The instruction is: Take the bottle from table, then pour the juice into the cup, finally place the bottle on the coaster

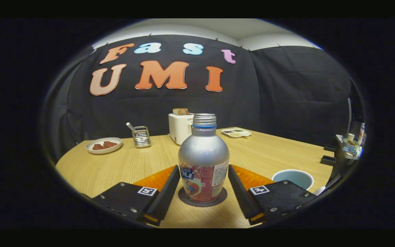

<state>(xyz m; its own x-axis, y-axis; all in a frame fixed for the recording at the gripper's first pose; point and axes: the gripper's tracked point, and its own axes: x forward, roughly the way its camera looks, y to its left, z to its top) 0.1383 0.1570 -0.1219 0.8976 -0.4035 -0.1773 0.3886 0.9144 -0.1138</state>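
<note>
Standing upright on the dark round coaster [202, 201], the silver bottle [203, 161] sits between the two fingers of the gripper [203, 180], its cap off and its printed label facing the camera. The fingers are spread wide, one on each side of the bottle's lower body at about nine and three o'clock from it, and a thin gap seems to show on both sides, so neither finger looks to be pressing on it, though contact at the very tips cannot be ruled out. The coaster lies flat on the wooden table [122, 164], its rim showing around the bottle's base. At roughly four o'clock from the bottle, just past the right finger, the pale blue cup [293, 178] stands on the table, partly hidden by the gripper's body; what is inside it cannot be told. Beyond the bottle, at about eleven o'clock and close behind it, a white toaster [179, 127] holds a slice of bread in its slot. Farther toward ten o'clock stands a small wire holder [141, 136] with a utensil handle leaning out, and past that a white plate [103, 145] with brown food on it. At one o'clock, near the far edge of the table, lies a small white tray [237, 132] with divided portions.
</note>
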